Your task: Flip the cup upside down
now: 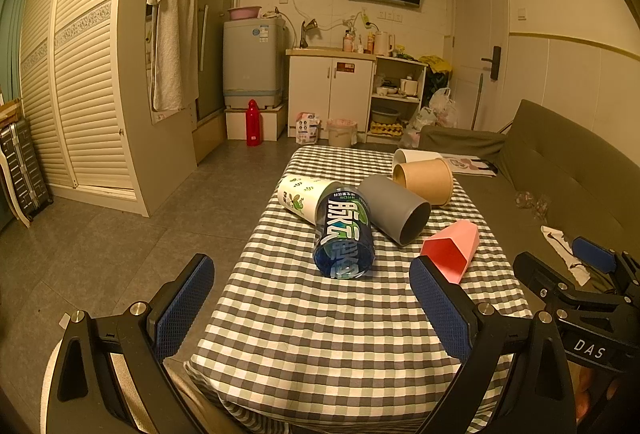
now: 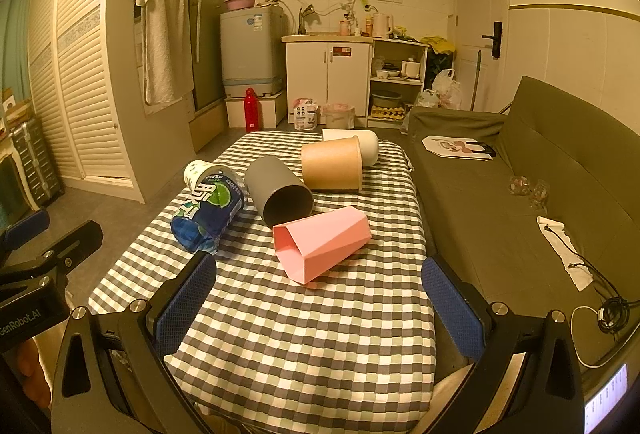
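Note:
Several cups lie on their sides on a checkered table [image 1: 320, 334] [image 2: 304, 338]: a pink faceted cup [image 1: 454, 250] [image 2: 322, 244], a grey cup [image 1: 396, 208] [image 2: 280, 190], a blue printed cup [image 1: 344, 234] [image 2: 210, 212], a white leaf-print cup [image 1: 302, 196] [image 2: 196, 170], a brown paper cup [image 1: 424, 176] [image 2: 332, 164] and a white cup [image 1: 416, 156] [image 2: 368, 144]. My left gripper [image 1: 312, 306] is open and empty, short of the blue cup. My right gripper [image 2: 318, 302] is open and empty, just short of the pink cup.
A grey-green sofa [image 2: 520, 174] [image 1: 560, 170] runs along the table's right side, holding a paper bag [image 2: 460, 148], small glasses [image 2: 528, 188] and a cable [image 2: 600, 310]. The floor [image 1: 160, 218] lies left of the table. Kitchen cabinets [image 1: 332, 94] stand at the back.

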Motion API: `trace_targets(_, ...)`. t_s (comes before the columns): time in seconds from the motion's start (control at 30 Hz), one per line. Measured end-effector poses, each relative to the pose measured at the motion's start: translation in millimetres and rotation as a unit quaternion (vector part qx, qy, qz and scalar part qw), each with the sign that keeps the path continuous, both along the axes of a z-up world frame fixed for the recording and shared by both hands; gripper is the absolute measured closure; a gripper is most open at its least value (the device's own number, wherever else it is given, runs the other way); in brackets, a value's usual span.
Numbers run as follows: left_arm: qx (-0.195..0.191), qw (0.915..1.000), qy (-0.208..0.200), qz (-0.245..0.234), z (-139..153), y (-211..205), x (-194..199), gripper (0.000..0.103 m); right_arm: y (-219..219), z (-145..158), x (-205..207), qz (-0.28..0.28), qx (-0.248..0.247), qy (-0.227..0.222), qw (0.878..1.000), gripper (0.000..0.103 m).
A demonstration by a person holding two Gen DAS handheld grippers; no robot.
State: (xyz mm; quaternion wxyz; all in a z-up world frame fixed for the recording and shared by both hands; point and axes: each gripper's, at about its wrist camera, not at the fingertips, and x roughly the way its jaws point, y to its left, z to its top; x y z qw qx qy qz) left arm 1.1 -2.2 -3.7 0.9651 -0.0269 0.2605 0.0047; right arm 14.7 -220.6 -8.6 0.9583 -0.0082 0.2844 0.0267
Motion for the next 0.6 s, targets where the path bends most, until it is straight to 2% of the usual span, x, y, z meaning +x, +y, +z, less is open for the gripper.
trace_targets(0.43,-0.003,0.9999,0.010,-0.001,-11,-1,2,0.002,10,-4,-1,0.006,-0.005,0.005,1.000,0.000)
trace_targets(0.6,-0.008,0.9996,0.024,0.013,-8,5,8,0.002,11,1,1,0.018,-0.007,0.006,1.000,0.000)
